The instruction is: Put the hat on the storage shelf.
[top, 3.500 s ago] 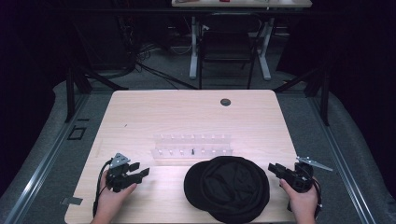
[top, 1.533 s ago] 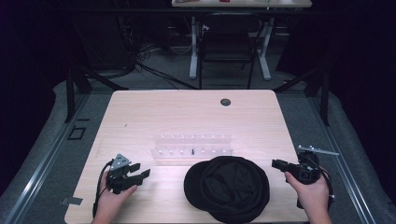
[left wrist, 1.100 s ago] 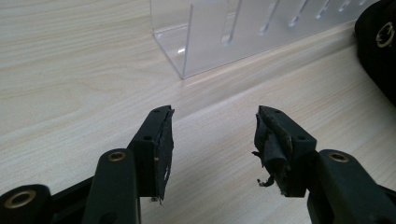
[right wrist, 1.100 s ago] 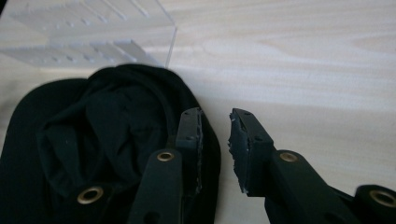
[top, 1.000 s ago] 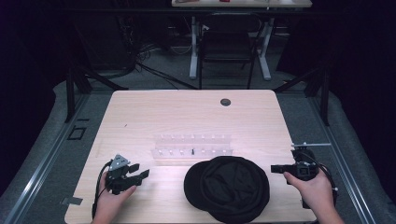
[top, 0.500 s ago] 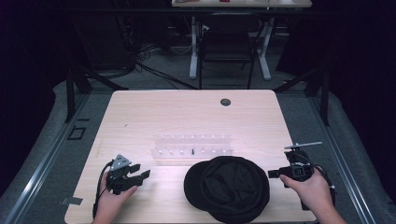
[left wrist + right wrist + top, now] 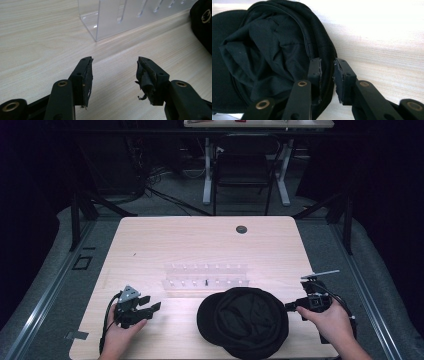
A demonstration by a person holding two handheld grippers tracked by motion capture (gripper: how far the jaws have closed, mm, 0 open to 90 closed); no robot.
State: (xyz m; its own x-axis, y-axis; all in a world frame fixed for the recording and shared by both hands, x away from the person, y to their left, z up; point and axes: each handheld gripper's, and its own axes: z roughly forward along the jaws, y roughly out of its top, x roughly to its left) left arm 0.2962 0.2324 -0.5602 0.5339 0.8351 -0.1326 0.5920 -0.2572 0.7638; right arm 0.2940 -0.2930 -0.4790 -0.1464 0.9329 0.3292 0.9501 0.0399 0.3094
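1 black cap [image 7: 243,321] lies at the lower centre of the counter [image 7: 200,240], below 1 clear rack [image 7: 207,276]. The right hand-held gripper [image 7: 290,306] straddles the cap's rim — jaws narrowly apart, possibly not yet gripping. The left hand-held gripper [image 7: 152,304] rests wide open, empty.

The table [image 7: 210,245] is lit evenly from above while the room around it falls to near black, worst at the left and right edges of the high view. In the right gripper view, glare whitens the wood at upper right. The black cap [image 7: 269,55] keeps only faint fold detail. The clear rack [image 7: 130,15] looks slightly soft, perhaps out of focus.
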